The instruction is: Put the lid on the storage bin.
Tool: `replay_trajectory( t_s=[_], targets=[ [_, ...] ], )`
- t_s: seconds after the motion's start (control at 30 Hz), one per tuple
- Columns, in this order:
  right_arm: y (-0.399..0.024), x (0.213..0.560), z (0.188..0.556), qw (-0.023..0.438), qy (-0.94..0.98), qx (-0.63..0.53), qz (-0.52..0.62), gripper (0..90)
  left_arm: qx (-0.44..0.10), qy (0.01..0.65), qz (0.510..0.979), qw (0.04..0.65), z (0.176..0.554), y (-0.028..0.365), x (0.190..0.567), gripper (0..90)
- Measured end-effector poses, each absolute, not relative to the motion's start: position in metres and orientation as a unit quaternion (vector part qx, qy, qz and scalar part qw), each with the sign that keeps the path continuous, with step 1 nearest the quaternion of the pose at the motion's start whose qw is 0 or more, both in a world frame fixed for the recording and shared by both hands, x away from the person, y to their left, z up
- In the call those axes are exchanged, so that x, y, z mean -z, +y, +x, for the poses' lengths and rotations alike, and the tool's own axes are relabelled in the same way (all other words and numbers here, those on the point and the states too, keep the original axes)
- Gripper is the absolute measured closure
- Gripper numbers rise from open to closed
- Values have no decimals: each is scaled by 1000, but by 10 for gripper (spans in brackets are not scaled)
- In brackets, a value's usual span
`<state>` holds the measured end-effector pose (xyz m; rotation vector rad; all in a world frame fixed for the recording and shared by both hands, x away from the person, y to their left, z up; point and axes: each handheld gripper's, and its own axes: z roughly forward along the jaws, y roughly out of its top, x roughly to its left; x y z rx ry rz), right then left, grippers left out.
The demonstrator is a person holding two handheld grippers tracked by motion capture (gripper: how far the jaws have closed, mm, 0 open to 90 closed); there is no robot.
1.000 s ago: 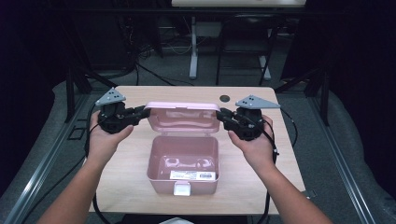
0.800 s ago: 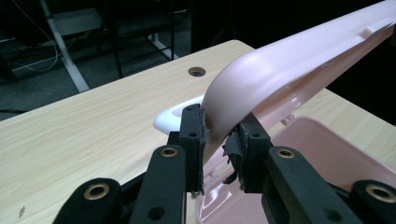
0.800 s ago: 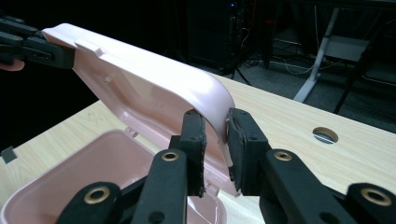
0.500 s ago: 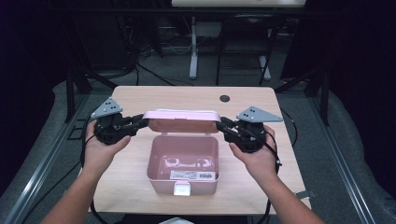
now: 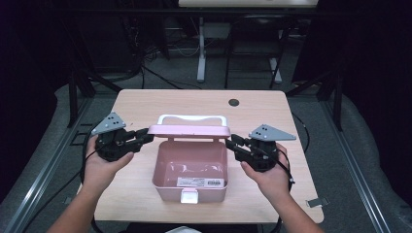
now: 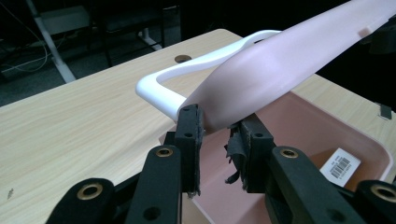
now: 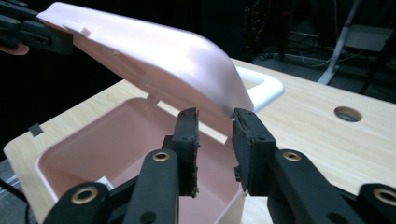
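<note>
1. The light wooden table carries the pink plastic storage box at its near middle, long axis left to right, mouth up, barcode sticker inside.
2. Its pink hinged lid has dropped from upright a second ago to roughly half shut, white handle on its far side; I judge closing is well under way.
3. My left gripper clamps the lid's left end; its jaws have just been opening.
4. My right gripper straddles the right end, jaws just opened wider; contact I cannot tell.
</note>
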<state>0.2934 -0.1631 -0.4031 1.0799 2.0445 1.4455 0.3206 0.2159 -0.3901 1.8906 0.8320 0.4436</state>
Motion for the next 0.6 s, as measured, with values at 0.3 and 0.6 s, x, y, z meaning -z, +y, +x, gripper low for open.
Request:
replay_trajectory(
  t_s=[0.3,0.6],
  targets=[
    [-175,415,279,202,732,-517,397,685,-183,341,781,490,314,216,394,735],
    [-189,428,286,209,722,-507,422,661,-179,342,779,494,307,218,399,731]
  ],
)
